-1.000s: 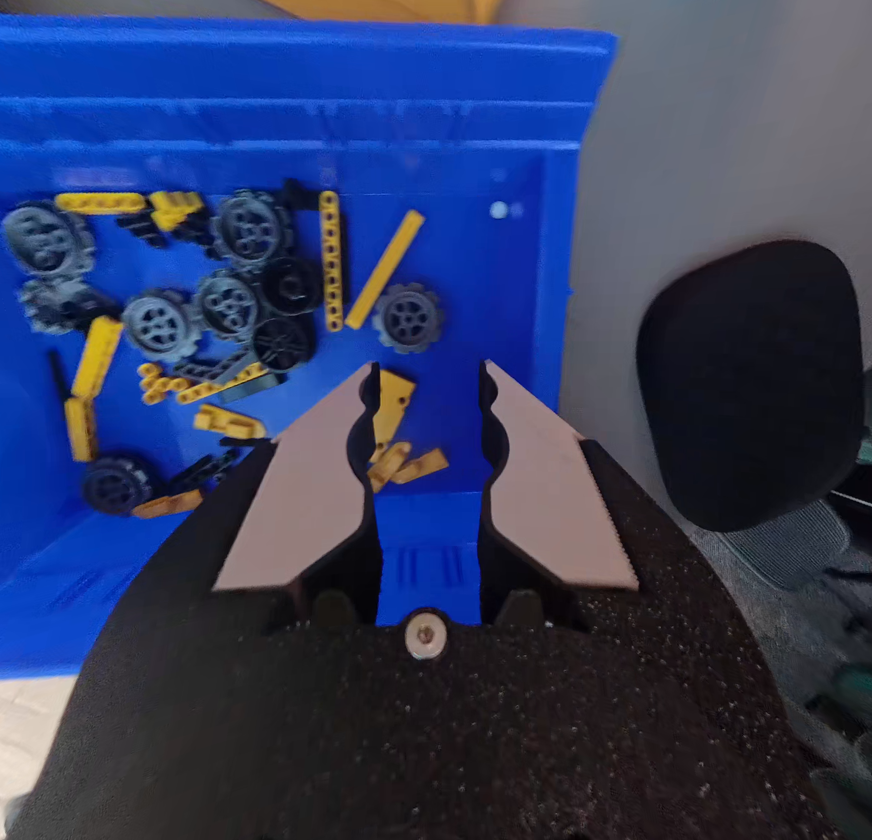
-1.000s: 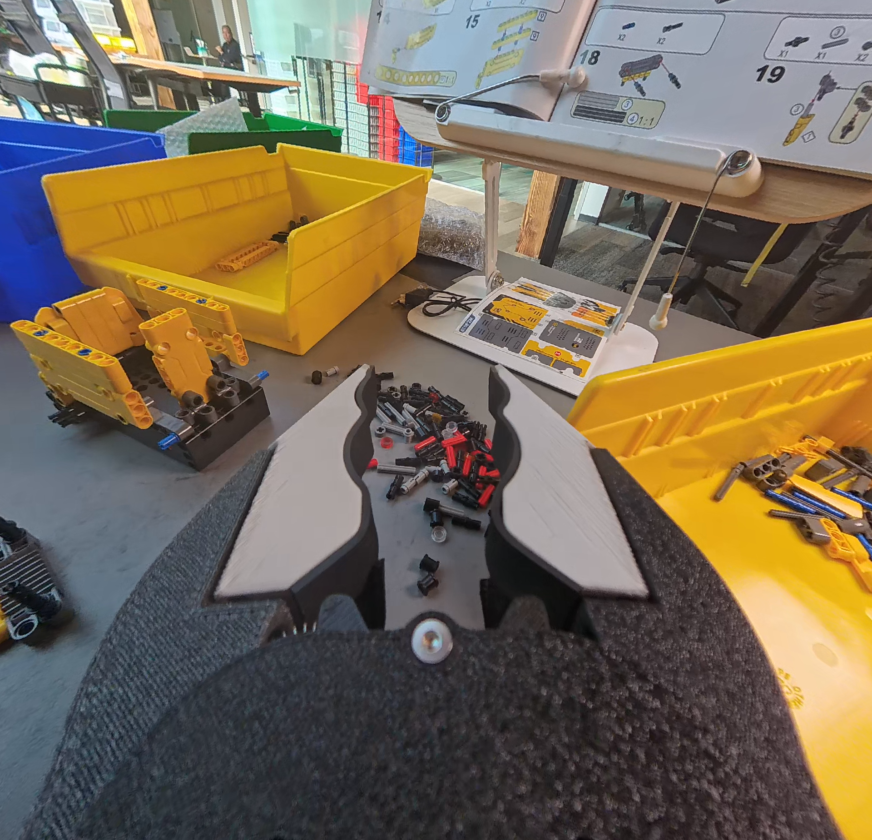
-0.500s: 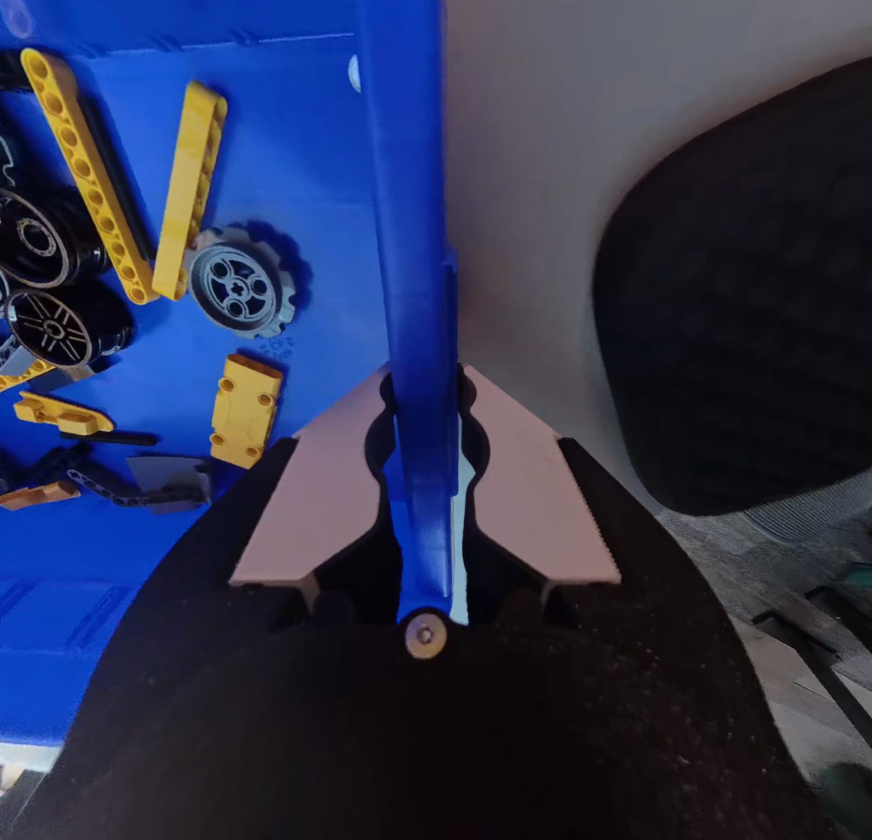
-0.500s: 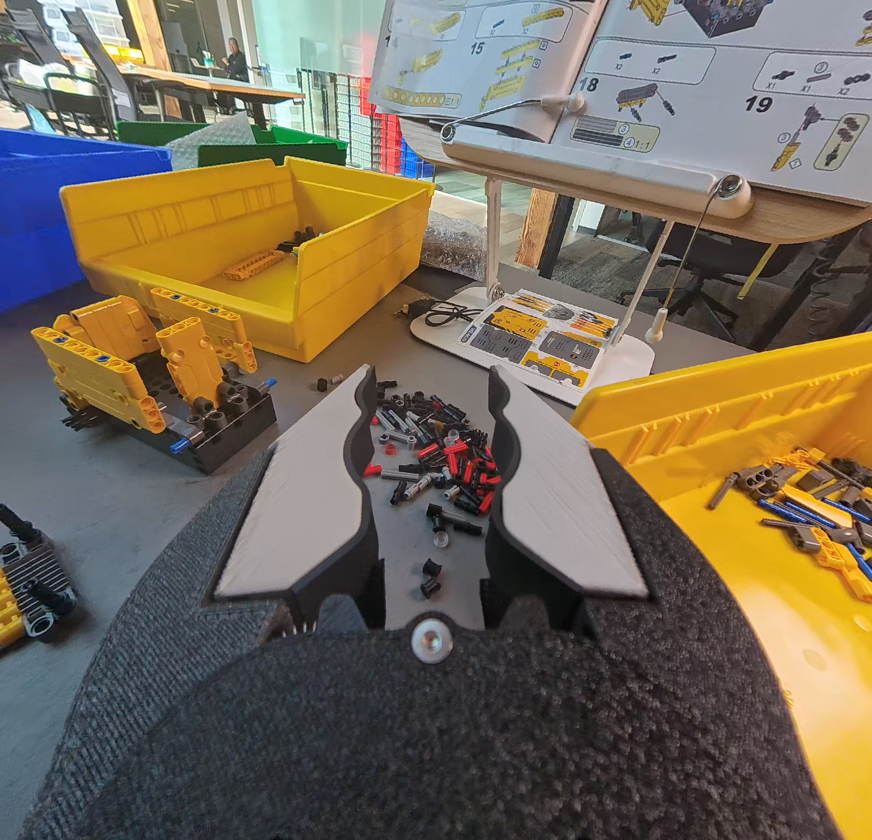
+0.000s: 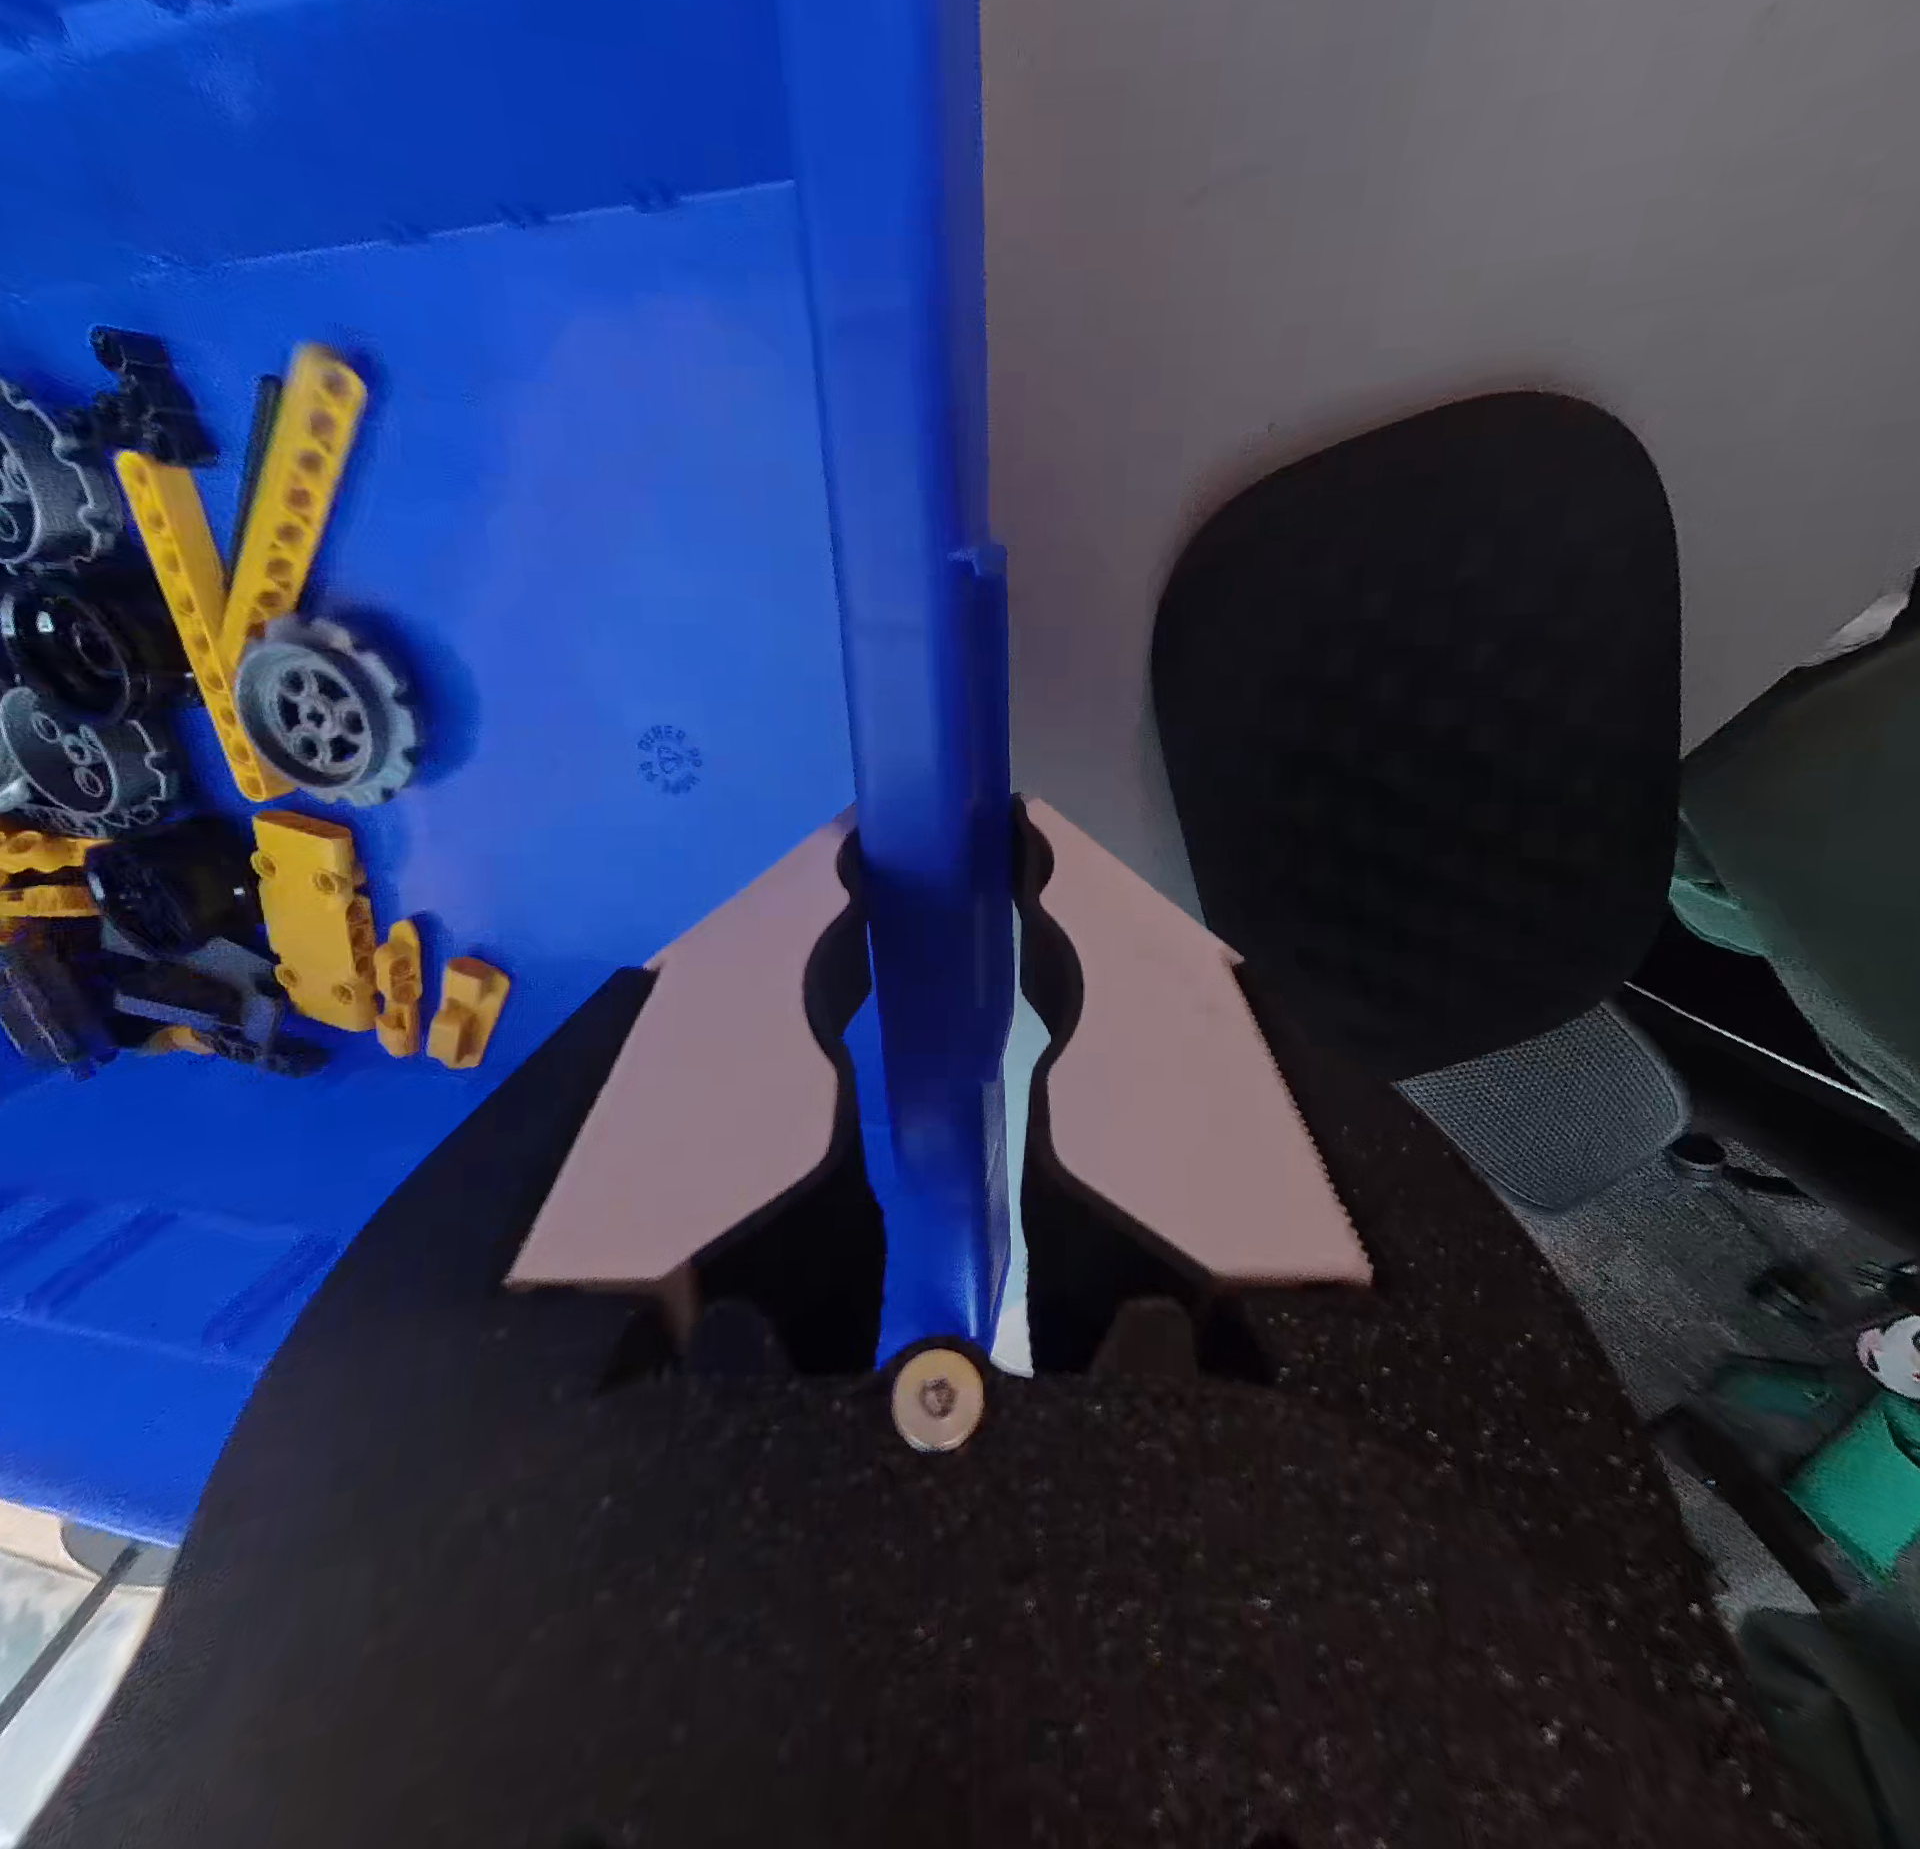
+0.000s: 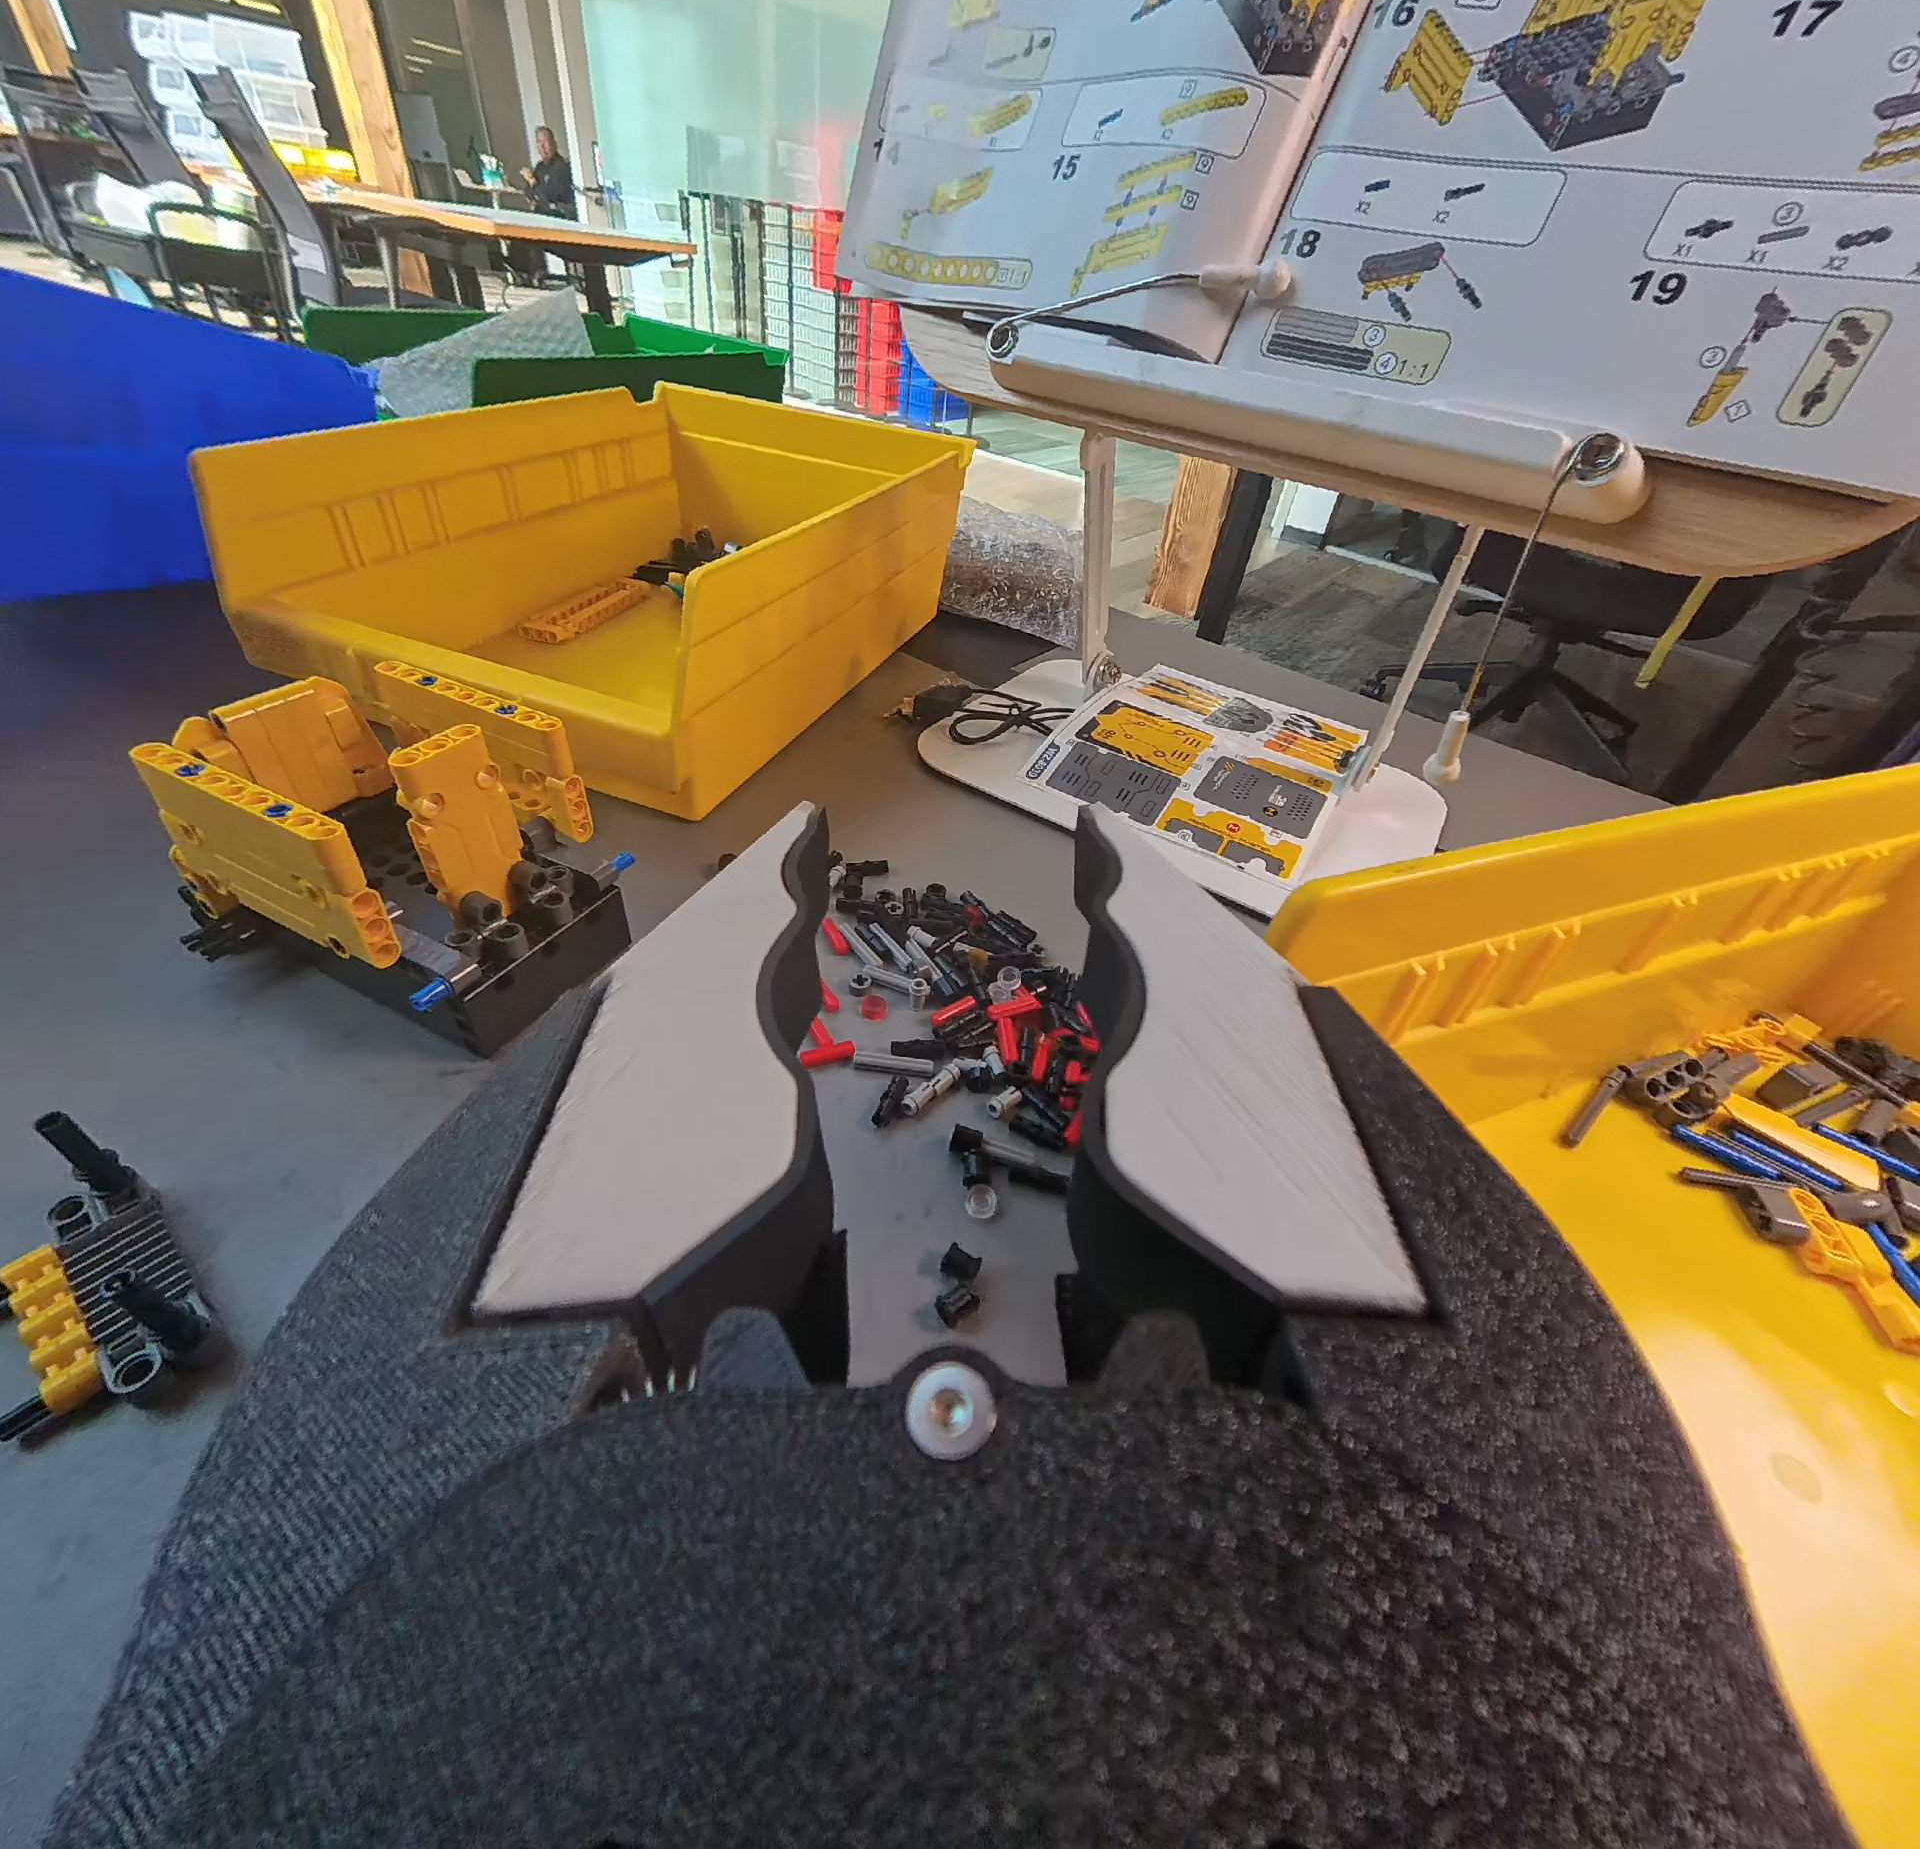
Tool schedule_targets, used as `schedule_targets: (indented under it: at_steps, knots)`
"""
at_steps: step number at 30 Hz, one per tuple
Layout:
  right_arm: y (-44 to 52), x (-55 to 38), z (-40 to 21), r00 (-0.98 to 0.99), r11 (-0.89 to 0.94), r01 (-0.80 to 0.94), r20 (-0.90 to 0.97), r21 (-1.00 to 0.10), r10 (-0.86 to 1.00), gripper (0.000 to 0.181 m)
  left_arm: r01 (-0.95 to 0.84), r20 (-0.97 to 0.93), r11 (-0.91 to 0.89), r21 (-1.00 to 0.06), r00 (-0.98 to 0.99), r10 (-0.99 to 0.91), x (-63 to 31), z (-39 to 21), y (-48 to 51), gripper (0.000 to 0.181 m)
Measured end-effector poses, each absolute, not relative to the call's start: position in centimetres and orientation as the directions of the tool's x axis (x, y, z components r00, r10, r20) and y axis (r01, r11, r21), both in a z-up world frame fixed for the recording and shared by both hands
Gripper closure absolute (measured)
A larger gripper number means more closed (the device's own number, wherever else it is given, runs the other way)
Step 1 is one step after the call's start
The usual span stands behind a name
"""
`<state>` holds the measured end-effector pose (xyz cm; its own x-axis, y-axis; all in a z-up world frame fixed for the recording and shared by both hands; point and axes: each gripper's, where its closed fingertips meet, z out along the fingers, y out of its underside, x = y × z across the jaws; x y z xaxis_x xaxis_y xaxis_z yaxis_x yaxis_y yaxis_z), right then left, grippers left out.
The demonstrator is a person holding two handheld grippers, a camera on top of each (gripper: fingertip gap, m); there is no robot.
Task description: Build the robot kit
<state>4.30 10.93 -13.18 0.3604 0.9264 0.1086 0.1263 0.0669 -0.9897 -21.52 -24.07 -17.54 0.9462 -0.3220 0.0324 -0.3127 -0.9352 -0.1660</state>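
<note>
The left gripper (image 5: 940, 968) has its two fingers closed on the side wall of a blue bin (image 5: 904, 511), one finger inside the bin and one outside, the wall running up between them. Inside the bin, to the left, lie loose building-toy parts: a grey toothed wheel (image 5: 327, 710), long yellow beams with holes (image 5: 286, 521) and black pieces. To the right, beyond the wall, stands a black chair back (image 5: 1423, 719) before a pale wall.

The right gripper (image 6: 951, 978) is spread open and holds nothing. It hangs above a grey table (image 6: 260, 1093), over a heap of small red, black and grey pins (image 6: 966, 999). Far left of the heap sits a half-built yellow and black model (image 6: 374, 843), with a yellow bin (image 6: 810, 573) behind it. A second yellow bin (image 6: 1558, 958) with parts is close on the right, and an instruction booklet on a stand (image 6: 1455, 189) is at the far right.

As to progress, the model looks only partly assembled, with many loose parts unused.

The blue bin's left side is cut off, its contents are somewhat blurred, and I cannot tell whether it rests on anything.
</note>
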Motion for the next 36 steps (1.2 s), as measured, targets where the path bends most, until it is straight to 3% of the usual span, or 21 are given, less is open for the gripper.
schedule_targets:
  at_steps: [12, 15, 18, 20, 24, 30, 36]
  knots:
    - [11.1, 4.1, -14.1, 0.358, 0.044, 0.145, 0.093, -0.988, 0.929, 0.134, -0.28, 0.064, -0.944, -0.174, 0.953, -0.295, -20.5, -23.1, -23.9, 0.159]
    - [11.1, 4.0, -14.3, 0.358, 0.042, 0.151, 0.094, -0.988, 0.929, 0.134, -0.248, 0.093, -0.922, -0.298, 0.954, -0.287, -21.0, -19.6, -22.4, 0.156]
    - [11.2, 4.0, -14.4, 0.357, 0.039, 0.152, 0.092, -0.988, 0.93, 0.134, -0.175, -0.044, -0.876, -0.45, 0.984, -0.174, -26.3, -13.9, -20.7, 0.156]
    - [11.2, 4.0, -14.4, 0.356, 0.036, 0.152, 0.089, -0.988, 0.93, 0.134, -0.133, -0.138, -0.857, -0.498, 0.988, -0.072, -30.8, -11.2, -20.4, 0.155]
    - [11.2, 4.0, -14.4, 0.358, 0.04, 0.154, 0.094, -0.987, 0.929, 0.134, -0.127, -0.236, -0.929, -0.349, 0.971, -0.044, -37.1, -12.6, -21.5, 0.145]
    - [11.4, 4.1, -14.6, 0.366, 0.031, 0.158, 0.088, -0.987, 0.927, 0.135, -0.159, -0.225, -0.984, -0.081, 0.965, -0.137, -40.4, -18.5, -21.8, 0.142]
    - [11.6, 4.2, -14.7, 0.371, 0.029, 0.159, 0.087, -0.987, 0.924, 0.135, -0.109, -0.143, -0.994, 0.027, 0.983, -0.111, -42.5, -22.1, -21.1, 0.131]
